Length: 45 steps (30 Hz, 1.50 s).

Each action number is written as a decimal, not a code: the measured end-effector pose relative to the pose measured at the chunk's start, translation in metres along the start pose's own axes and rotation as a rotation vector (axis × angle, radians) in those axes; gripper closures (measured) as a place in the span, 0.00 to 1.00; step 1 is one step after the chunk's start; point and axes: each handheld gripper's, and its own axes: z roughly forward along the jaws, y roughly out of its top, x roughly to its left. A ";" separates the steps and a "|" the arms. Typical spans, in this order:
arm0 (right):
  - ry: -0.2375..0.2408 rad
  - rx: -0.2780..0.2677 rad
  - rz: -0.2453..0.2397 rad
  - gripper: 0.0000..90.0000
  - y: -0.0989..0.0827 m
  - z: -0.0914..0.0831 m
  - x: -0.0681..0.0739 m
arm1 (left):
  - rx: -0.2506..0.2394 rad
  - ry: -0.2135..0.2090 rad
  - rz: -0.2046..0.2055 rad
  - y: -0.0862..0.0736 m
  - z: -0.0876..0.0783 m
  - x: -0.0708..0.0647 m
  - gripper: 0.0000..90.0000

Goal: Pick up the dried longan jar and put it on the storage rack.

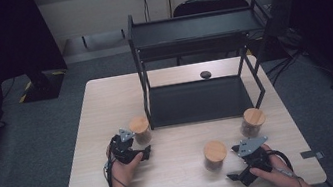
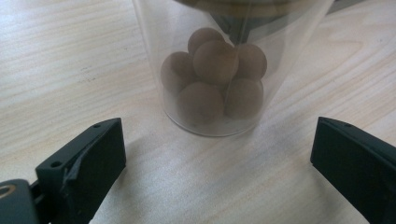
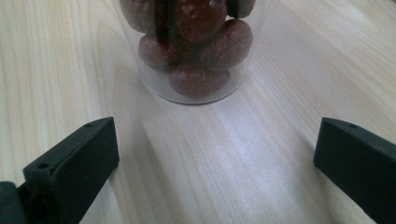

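Left gripper point(image 1: 132, 148) held low at the near-left of the table point(image 1: 187, 171), jaws spread wide and empty, pointed at the left jar point(image 1: 140, 130) just beyond them. In the left gripper view, that clear jar point(image 2: 219, 70) standing upright between and ahead of the jaws, holding round matte brown balls point(image 2: 215, 60). Right gripper point(image 1: 248, 161) at the near-right, jaws likewise released and empty. In the right gripper view, a clear jar point(image 3: 191, 51) ahead, apart from both jaws, packed with glossy dark-red fruits point(image 3: 198, 21). Three wooden-lidded jars on the tabletop: left, middle point(image 1: 215, 155), right point(image 1: 252, 122). Black two-tier rack point(image 1: 194, 58) at the far side. No readable labels.
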 end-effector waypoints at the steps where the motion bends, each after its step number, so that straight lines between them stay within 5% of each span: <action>1: 0.000 0.000 0.000 0.00 0.000 0.000 0.000 | -0.009 -0.008 -0.011 0.001 0.000 0.001 0.03; 17: 0.000 0.000 0.001 0.00 0.000 0.000 0.000 | -0.052 -0.036 -0.065 0.006 0.003 0.007 0.03; 39: -0.001 -0.001 0.001 0.00 0.000 0.000 0.000 | -0.065 -0.026 -0.055 0.016 0.016 0.003 0.04; 45: -0.001 -0.001 0.001 0.00 0.000 0.000 0.000 | -0.100 -0.044 -0.097 0.017 0.016 0.006 0.07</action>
